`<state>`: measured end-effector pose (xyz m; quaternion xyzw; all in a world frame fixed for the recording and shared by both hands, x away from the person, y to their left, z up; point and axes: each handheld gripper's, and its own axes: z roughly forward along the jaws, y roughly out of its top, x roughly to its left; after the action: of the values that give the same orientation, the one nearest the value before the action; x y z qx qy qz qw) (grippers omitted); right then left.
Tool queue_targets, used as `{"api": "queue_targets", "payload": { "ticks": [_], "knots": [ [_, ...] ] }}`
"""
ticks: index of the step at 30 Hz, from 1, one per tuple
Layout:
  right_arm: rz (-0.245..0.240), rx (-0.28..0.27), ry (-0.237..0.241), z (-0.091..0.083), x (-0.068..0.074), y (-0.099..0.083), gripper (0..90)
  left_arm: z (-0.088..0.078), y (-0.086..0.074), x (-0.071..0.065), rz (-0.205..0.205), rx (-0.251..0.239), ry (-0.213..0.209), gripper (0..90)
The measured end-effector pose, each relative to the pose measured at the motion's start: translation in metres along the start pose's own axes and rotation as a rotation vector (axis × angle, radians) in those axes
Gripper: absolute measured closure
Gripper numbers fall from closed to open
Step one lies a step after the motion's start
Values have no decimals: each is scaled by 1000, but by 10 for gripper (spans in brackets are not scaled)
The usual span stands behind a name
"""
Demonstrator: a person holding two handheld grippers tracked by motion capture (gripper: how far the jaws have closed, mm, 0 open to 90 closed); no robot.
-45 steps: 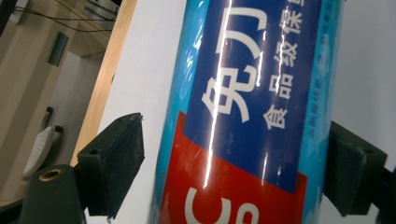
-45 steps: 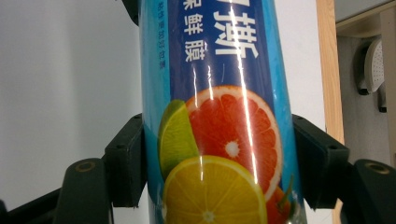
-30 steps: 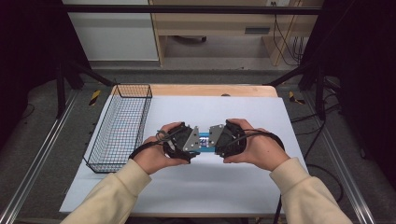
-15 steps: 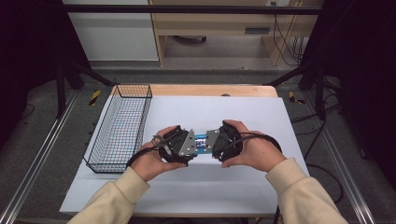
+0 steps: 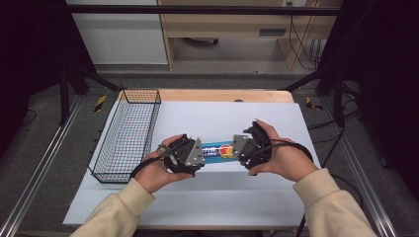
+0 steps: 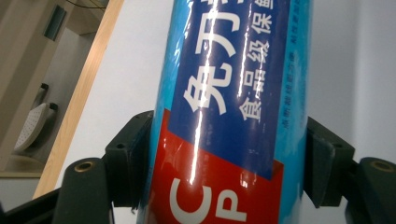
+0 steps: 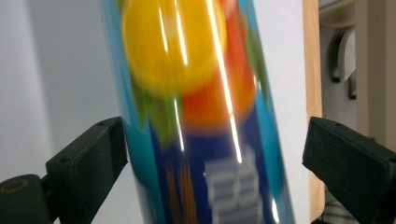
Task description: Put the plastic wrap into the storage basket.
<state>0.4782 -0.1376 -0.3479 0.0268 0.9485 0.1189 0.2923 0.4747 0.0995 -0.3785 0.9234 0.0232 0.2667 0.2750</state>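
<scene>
Landmark: wire basket [image 5: 127, 136], black mesh, standing on the left part of the white table [image 5: 207, 197], near its left edge.
Blue box [image 5: 216, 150]: long, glossy, blue with a red band and white lettering; lying lengthwise to the right of the wire basket, near it but apart, held between the two tongs; whether resting on the table or lifted off it cannot be told.
Left tongs [image 5: 197, 157]: just right of the wire basket's near corner, in the person's left hand [image 5: 160, 168]; in the left gripper view [image 6: 229, 168] both black jaws pressed against the sides of the blue box [image 6: 233, 93], closed on its red-banded end.
Right tongs [image 5: 236, 150]: farther right of the wire basket, beyond the blue box, in the person's right hand [image 5: 279, 158]; in the right gripper view [image 7: 215, 154] jaws parted wider than the blue box [image 7: 201, 116], left jaw touching or nearly touching it, right jaw standing clear with a gap.
Print at right end: blurred yellow and orange fruit picture with green leaves.
Grey plates: one atop each tongs, facing each other across the blue box.
Sleeves: cream, entering from the near edge of the table.
Wooden strip: along the far edge of the table, behind the wire basket.
</scene>
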Motion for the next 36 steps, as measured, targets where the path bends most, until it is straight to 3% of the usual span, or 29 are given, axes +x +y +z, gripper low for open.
{"api": "queue_targets", "payload": {
  "ticks": [5,7,10,11,12,16,17,18,19,20,24,25,26,27,28,32,33,36],
  "knots": [
    [85,23,-38,-6,-2,-38,64,-2,-5,2,-4,15,7,291],
    [106,26,-41,-7,-2,-44,64,-3,-5,2,-8,16,7,291],
    [184,10,-63,-8,-2,-61,65,-8,-7,4,-15,19,18,291],
    [238,-8,-99,-7,-2,-69,81,-11,-8,6,-27,17,25,292],
    [238,-8,-99,-7,-2,-69,81,-11,-8,6,-27,17,25,292],
    [396,-56,-143,2,-2,-76,104,-17,-9,12,-59,7,42,293],
    [479,-71,-162,11,-2,-78,110,-18,-9,13,-58,8,47,293],
    [479,-71,-162,11,-2,-78,110,-19,-8,15,-60,9,48,293],
    [545,-87,-173,19,-2,-80,113,-21,-7,18,-54,16,50,294],
    [545,-87,-173,19,-2,-80,113,-23,-7,20,-51,17,53,294],
    [662,-92,-213,35,0,-86,113,-31,-5,30,-52,17,71,294],
    [734,-106,-243,41,3,-90,108,-36,-4,34,-59,14,79,295],
    [734,-106,-243,41,3,-90,108,-36,-4,34,-59,14,79,295],
    [815,-128,-251,46,8,-94,103,-40,-5,38,-67,7,89,296],
    [815,-128,-251,46,8,-94,103,-40,-5,38,-67,7,89,296],
    [942,-176,-245,56,24,-100,93,-47,-6,45,-82,11,103,297],
    [966,-177,-280,60,32,-104,96,-50,-9,48,-89,7,107,297],
    [990,-166,-294,62,38,-107,94,-51,-11,50,-98,11,113,297]
  ]
}}
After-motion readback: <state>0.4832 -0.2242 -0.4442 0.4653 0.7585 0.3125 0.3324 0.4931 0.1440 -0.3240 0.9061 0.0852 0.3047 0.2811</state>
